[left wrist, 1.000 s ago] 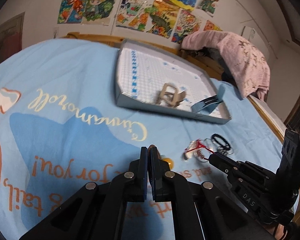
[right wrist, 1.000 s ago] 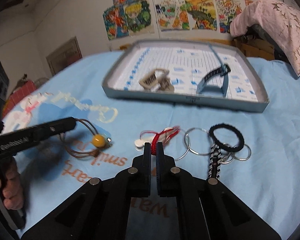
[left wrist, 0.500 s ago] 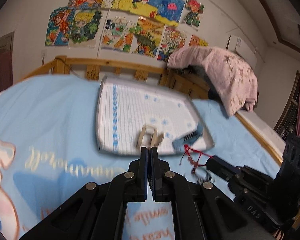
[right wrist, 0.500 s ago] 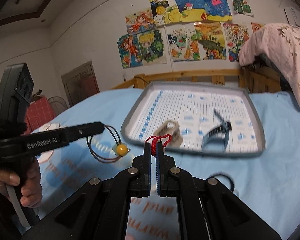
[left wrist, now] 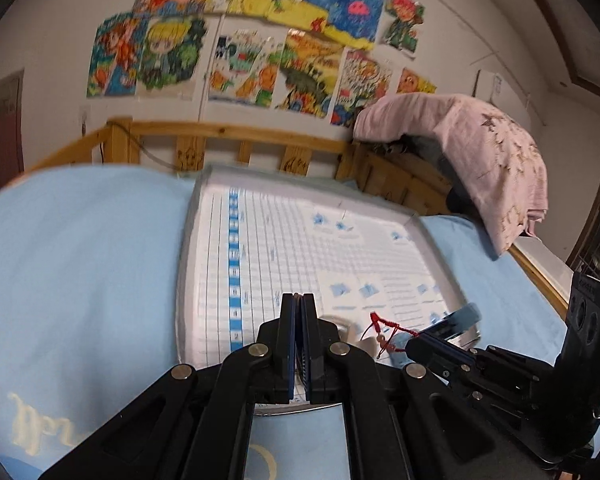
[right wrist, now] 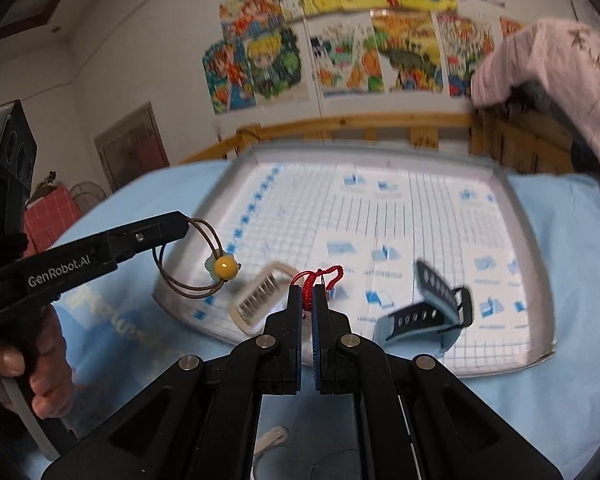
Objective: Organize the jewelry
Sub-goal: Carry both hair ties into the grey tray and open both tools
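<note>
At the left, the left tool (right wrist: pixel 184 226) was clamped on a brown cord loop (right wrist: pixel 180 276) carrying a yellow bead (right wrist: pixel 225 267); the loop dangled over the tray's (right wrist: pixel 540 280) near-left corner, above the bed (right wrist: pixel 560 380). The cord looked light and limp, so it would likely swing and sag, the bead pulling it down. A pinch on the cord itself seemed best, since the round bead might slip.

In the tray lay a beige comb clip (right wrist: pixel 260 300), stiff-looking and flat.

At the middle, the right tool (right wrist: pixel 307 292) was clamped on a red string bracelet (right wrist: pixel 320 276), held just over the tray's near edge. It looked soft and nearly weightless, likely to snag on the pads when let go.

Further right lay a blue watch strap (right wrist: pixel 424 312), curled and probably springy.
</note>
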The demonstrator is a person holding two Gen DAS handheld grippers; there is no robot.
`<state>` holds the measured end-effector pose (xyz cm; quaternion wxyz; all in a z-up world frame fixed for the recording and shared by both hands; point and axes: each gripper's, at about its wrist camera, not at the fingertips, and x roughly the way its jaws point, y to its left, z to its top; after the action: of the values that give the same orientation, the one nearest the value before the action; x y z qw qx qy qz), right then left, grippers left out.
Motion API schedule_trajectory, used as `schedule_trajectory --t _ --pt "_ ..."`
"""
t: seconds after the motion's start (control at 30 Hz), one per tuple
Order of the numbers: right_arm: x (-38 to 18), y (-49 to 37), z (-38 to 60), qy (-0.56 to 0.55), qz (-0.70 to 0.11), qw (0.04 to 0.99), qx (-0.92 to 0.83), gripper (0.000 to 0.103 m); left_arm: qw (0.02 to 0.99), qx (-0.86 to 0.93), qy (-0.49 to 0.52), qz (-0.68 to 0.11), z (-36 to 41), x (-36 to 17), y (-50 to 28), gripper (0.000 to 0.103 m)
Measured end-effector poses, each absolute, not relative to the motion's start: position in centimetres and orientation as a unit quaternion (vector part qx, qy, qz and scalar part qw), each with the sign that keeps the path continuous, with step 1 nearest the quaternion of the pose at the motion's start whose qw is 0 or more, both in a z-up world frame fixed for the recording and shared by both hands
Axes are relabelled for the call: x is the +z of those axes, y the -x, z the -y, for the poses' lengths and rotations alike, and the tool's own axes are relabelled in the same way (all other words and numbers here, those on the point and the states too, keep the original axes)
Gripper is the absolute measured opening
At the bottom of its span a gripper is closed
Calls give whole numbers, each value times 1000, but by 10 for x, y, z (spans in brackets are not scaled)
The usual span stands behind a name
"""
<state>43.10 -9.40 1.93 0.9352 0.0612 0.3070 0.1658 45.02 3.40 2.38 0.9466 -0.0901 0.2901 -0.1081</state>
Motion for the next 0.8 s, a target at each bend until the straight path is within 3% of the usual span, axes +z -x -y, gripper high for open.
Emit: schedule_trajectory --t 0.3,0.37,0.4,0.43,0.5,0.53,0.57,0.63,0.7,0.77,0.8 --pt "-2 -436 96 -69 -330 928 158 6 934 -104 117 -321 -41 -5 -454 3" --pt "2 -433 97 -73 -321 931 157 12 931 -107 129 -323 -44 -5 -453 4" --pt "3 -429 100 -75 -318 932 158 23 932 -105 131 -322 -45 -4 -451 6" --pt "6 -425 101 -78 -312 934 158 35 932 -105 133 -320 -45 -2 -448 13" --pt "11 -417 106 -87 -296 938 159 39 934 -109 139 -311 -46 2 -441 28" --pt "13 -414 109 -90 -291 939 162 39 937 -106 142 -301 -47 6 -434 42" --pt "18 -407 111 -94 -280 941 164 39 940 -105 146 -291 -48 9 -429 66" --pt "26 -395 117 -94 -258 948 163 49 949 -91 158 -255 -53 20 -410 91" --pt "34 -384 124 -95 -236 954 160 53 956 -90 168 -224 -58 30 -393 92" --pt "45 -368 131 -97 -212 960 156 59 959 -87 168 -209 -60 41 -378 101" --pt "51 -360 135 -97 -201 962 155 66 963 -78 165 -198 -61 47 -367 103"
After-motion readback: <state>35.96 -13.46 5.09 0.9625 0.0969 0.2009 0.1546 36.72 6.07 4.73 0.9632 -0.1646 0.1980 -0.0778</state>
